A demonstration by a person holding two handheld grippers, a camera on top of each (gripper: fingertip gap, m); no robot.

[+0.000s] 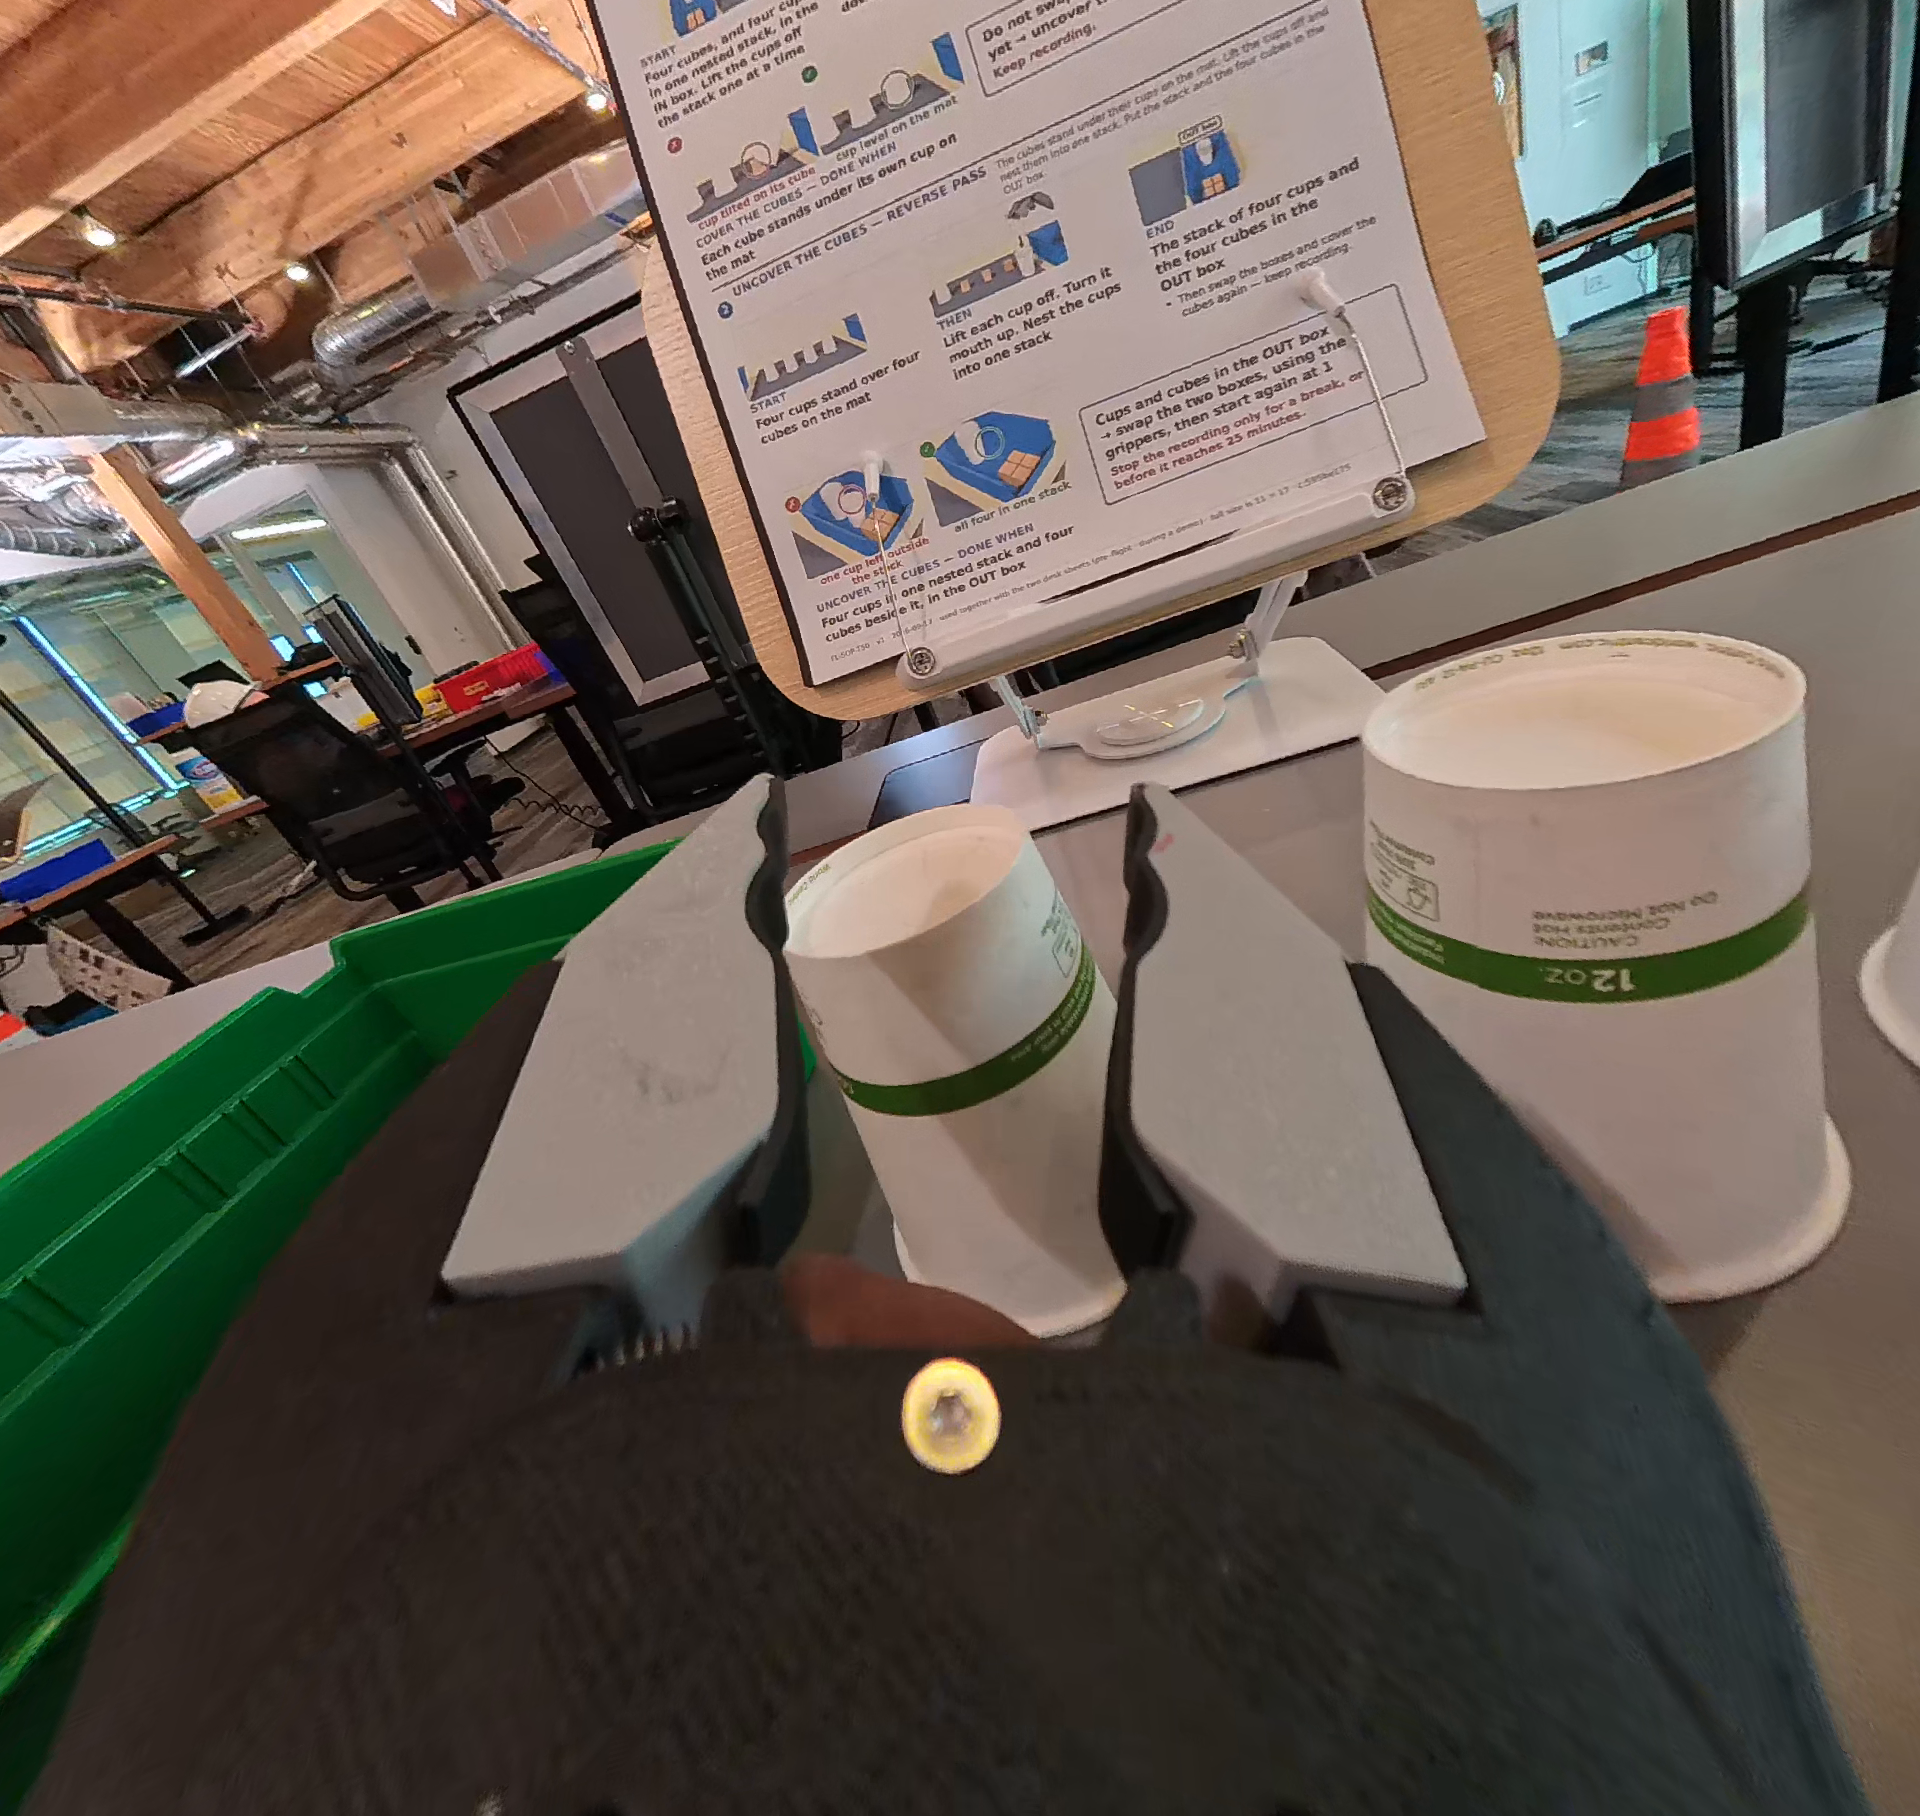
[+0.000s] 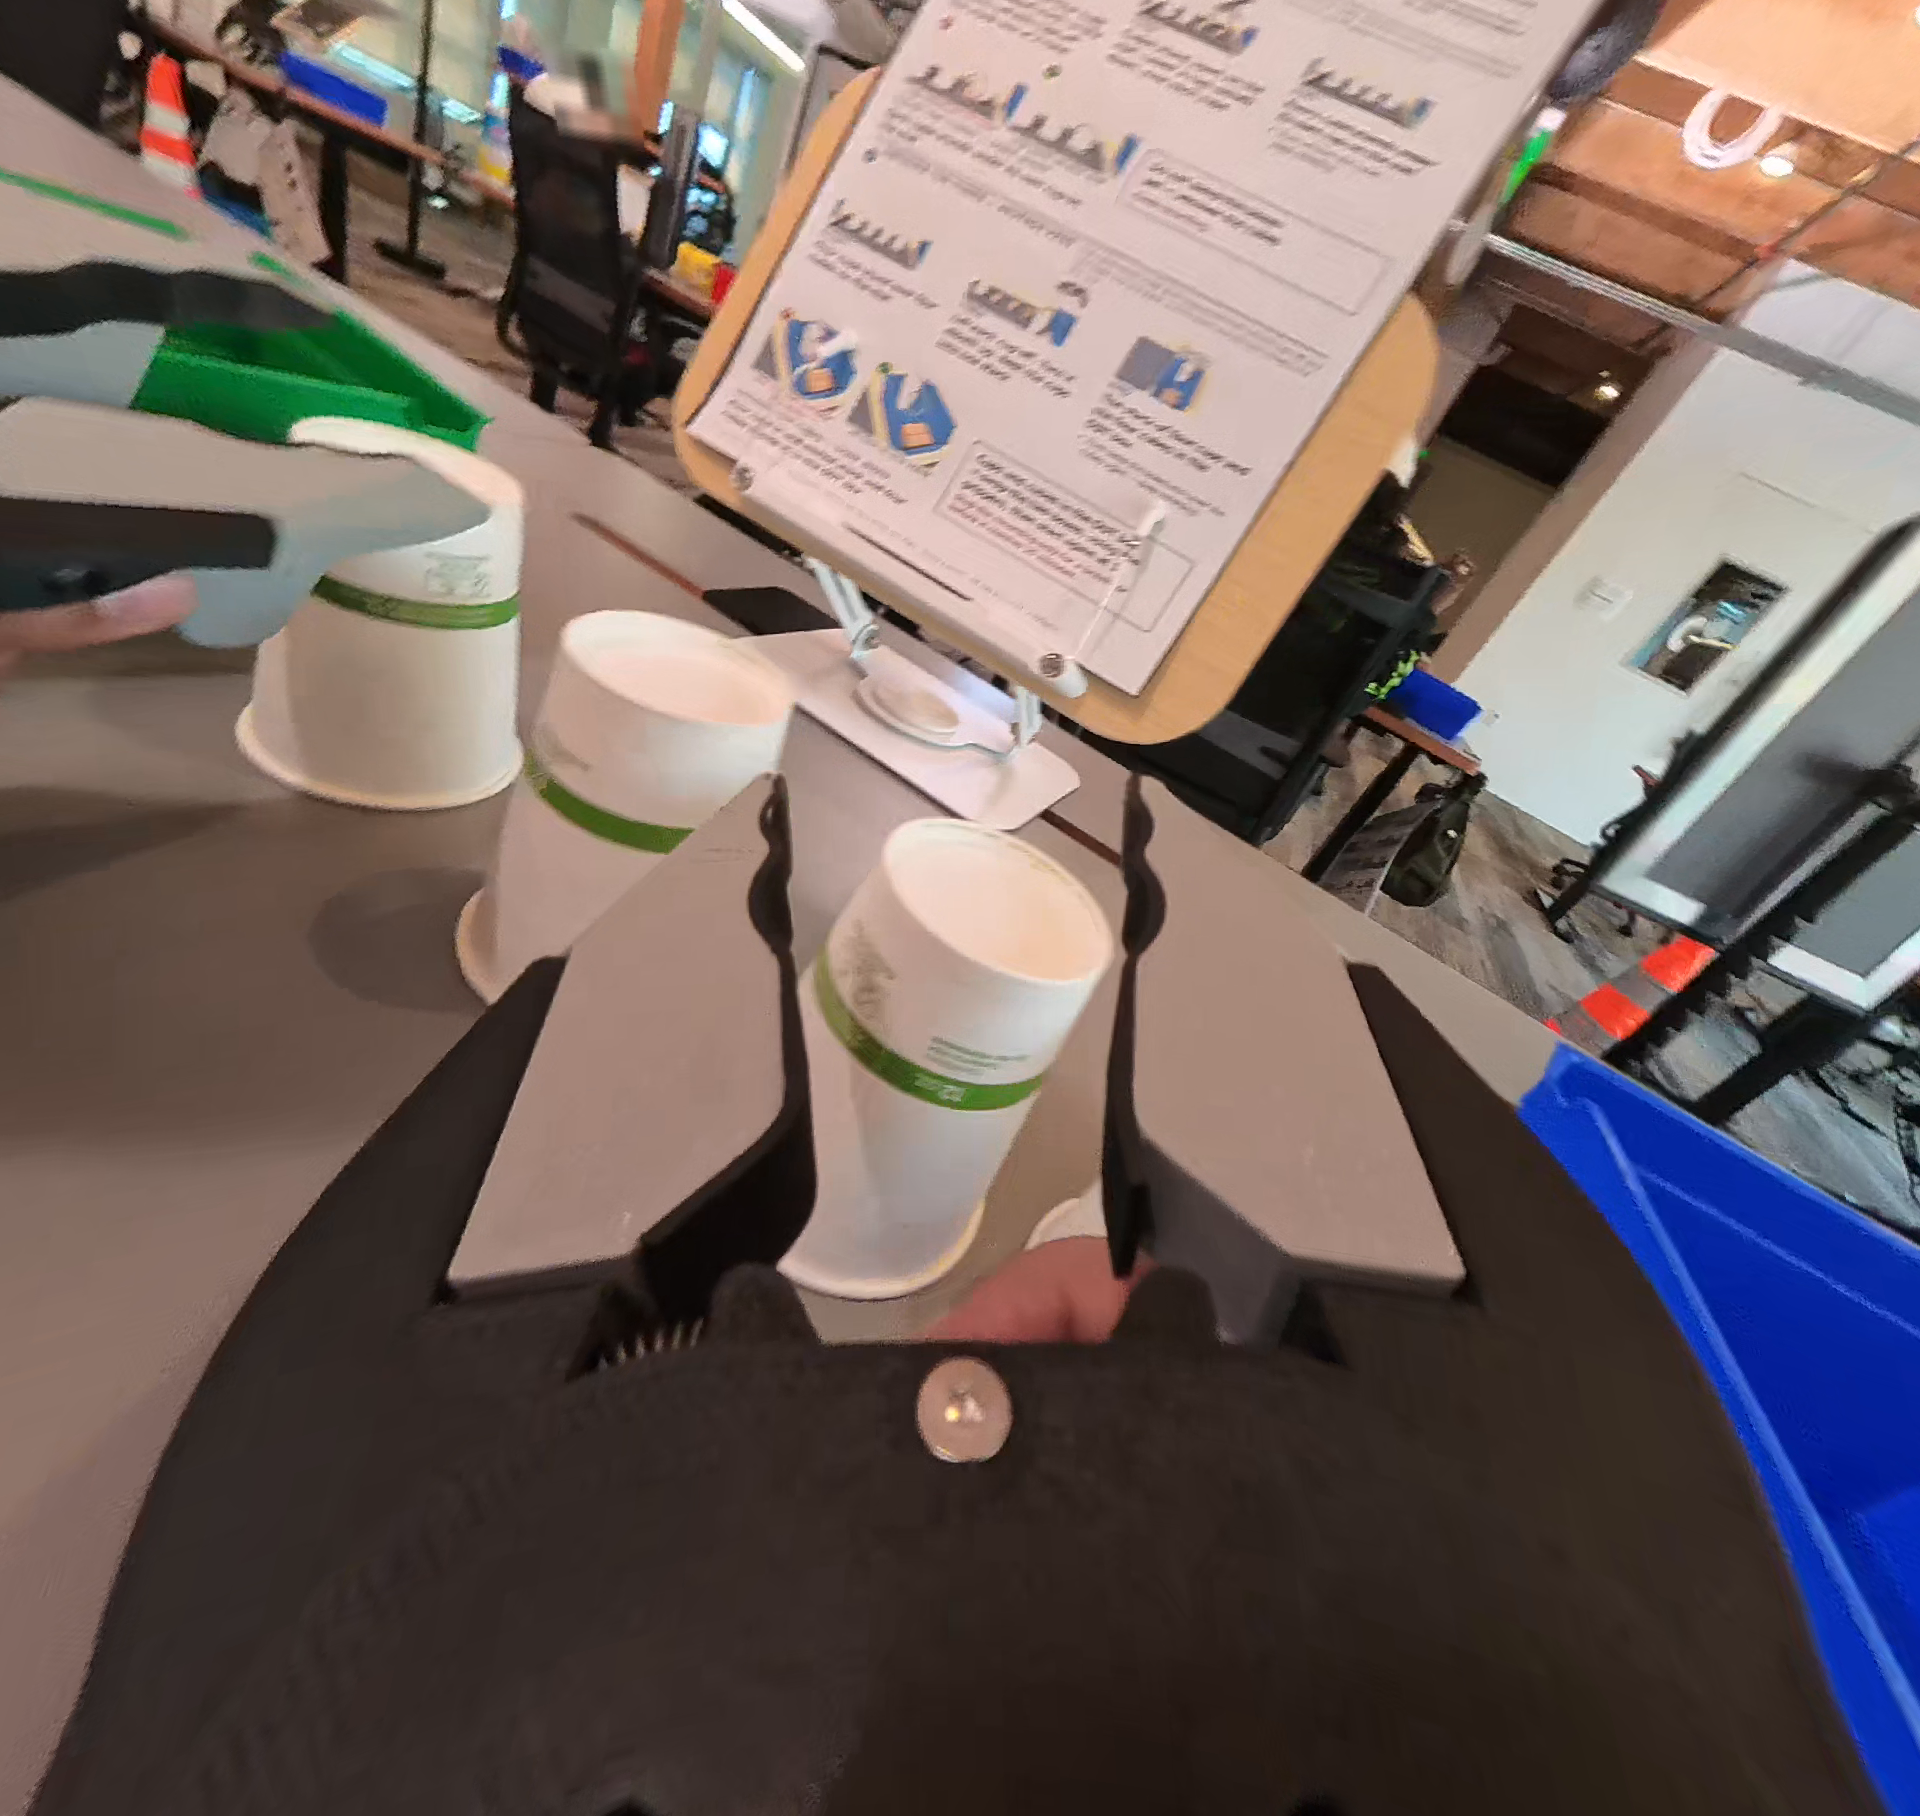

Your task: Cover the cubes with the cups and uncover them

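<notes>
Grippers, hand-held pair: each straddled one inverted white paper cup with a green band, on the grey table.
Left gripper (image 1: 951,893): left pad touching its cup (image 1: 935,1018), right pad apart. Right gripper (image 2: 951,893): a gap showed beside its cup (image 2: 935,1018). Third cup (image 2: 623,779) stood between them. Cubes unseen, judged covered; uncovering, nesting and return to the green bin (image 1: 208,1143) or blue bin (image 2: 1766,1351) left.

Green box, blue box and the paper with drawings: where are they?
green box (image 1: 239,1122), left wrist view, on its rim.
blue box (image 2: 1745,1299), right wrist view, on its side wall.
paper with drawings (image 1: 1039,239), left wrist view, mid-sheet.
</notes>
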